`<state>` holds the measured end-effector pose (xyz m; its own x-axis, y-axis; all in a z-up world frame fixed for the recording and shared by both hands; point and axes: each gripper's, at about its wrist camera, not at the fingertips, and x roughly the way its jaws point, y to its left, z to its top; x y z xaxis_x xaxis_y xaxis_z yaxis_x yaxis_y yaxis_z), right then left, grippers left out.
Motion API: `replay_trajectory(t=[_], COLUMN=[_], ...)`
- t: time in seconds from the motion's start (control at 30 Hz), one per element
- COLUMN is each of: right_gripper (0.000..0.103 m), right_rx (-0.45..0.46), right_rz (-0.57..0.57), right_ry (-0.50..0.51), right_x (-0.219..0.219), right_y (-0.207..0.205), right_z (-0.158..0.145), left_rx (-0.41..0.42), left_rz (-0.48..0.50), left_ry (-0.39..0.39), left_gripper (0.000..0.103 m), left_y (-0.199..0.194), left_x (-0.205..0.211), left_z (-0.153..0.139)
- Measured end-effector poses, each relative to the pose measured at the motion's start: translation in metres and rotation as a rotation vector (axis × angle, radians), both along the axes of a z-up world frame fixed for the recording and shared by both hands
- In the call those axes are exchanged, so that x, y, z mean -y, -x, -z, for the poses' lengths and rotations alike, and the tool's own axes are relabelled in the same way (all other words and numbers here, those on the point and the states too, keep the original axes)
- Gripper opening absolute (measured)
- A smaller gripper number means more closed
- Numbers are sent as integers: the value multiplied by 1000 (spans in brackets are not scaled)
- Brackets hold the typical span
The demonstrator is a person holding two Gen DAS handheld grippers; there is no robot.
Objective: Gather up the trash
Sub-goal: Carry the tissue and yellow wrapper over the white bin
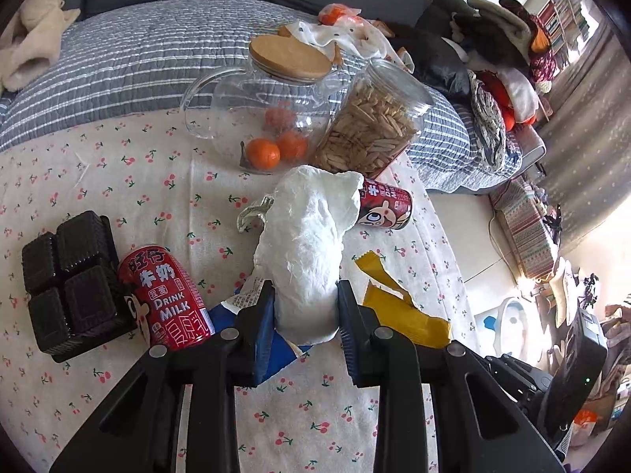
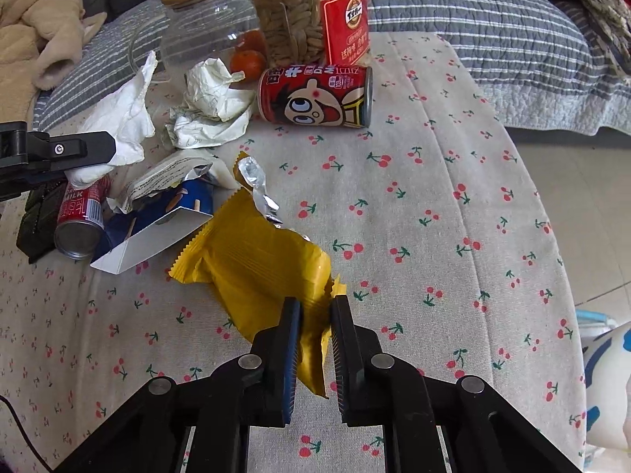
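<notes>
The left gripper [image 1: 305,307] points down and squeezes a white tissue [image 1: 307,244] that sticks up toward 12 o'clock. The right gripper [image 2: 315,319] points down too and pinches a yellow wrapper [image 2: 252,260]. Both hang over the cherry cloth [image 2: 453,216]. At 9 o'clock of the tissue lies a red can [image 1: 165,295] that reads "DRINK MILK". A second can [image 2: 315,96] lies at 12 o'clock of the wrapper.
</notes>
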<state>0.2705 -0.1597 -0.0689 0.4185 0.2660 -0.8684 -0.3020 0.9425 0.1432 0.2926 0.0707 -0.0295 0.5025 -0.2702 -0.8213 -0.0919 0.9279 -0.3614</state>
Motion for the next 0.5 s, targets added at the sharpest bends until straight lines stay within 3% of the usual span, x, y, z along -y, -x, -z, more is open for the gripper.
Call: replay_trajectory(t=[0.23, 0.5], right_gripper=[13, 13], right_rx=[27, 41], right_rz=[57, 94], right_ry=[-11, -30], right_x=[28, 57], right_y=[7, 17], right_z=[-15, -26], left_rx=[14, 30], left_rz=[-22, 45], left_ry=[47, 32], left_gripper=[31, 31], left_y=[6, 8], left_x=[-5, 38], left_z=[-11, -20])
